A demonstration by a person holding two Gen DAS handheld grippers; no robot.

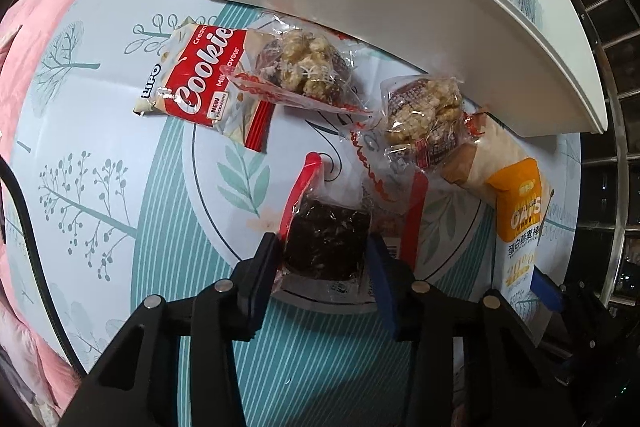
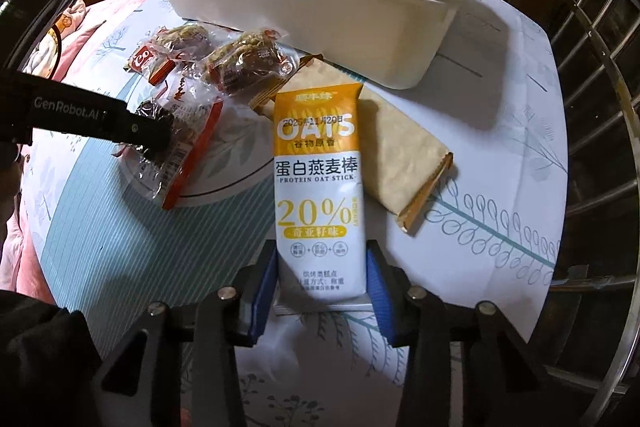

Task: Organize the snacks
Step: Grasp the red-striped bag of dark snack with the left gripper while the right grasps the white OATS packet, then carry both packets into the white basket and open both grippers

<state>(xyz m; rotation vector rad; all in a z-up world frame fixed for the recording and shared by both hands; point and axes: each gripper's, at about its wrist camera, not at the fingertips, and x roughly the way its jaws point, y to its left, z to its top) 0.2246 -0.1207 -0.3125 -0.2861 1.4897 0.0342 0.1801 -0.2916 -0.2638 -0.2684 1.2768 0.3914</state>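
Both grippers close on wrapped snacks lying on the patterned tablecloth.

Left wrist view: the left gripper [image 1: 325, 263] clamps its fingers on a dark brownie pack [image 1: 326, 241] at six o'clock; a cookie bag [image 1: 200, 79] lies at ten o'clock, two nut clusters [image 1: 304, 67] toward twelve, the white bin [image 1: 400, 7] at one o'clock.
Right wrist view: the right gripper [image 2: 322, 287] squeezes the lower end of the oat bar [image 2: 318, 183] at six o'clock; the bin [image 2: 320, 15] sits at twelve, the left gripper [image 2: 152, 137] at nine o'clock.

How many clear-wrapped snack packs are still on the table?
3: one between the left hand-held gripper fingers, one beside the bin, one overlapping the cookie pack. Others may be hidden.
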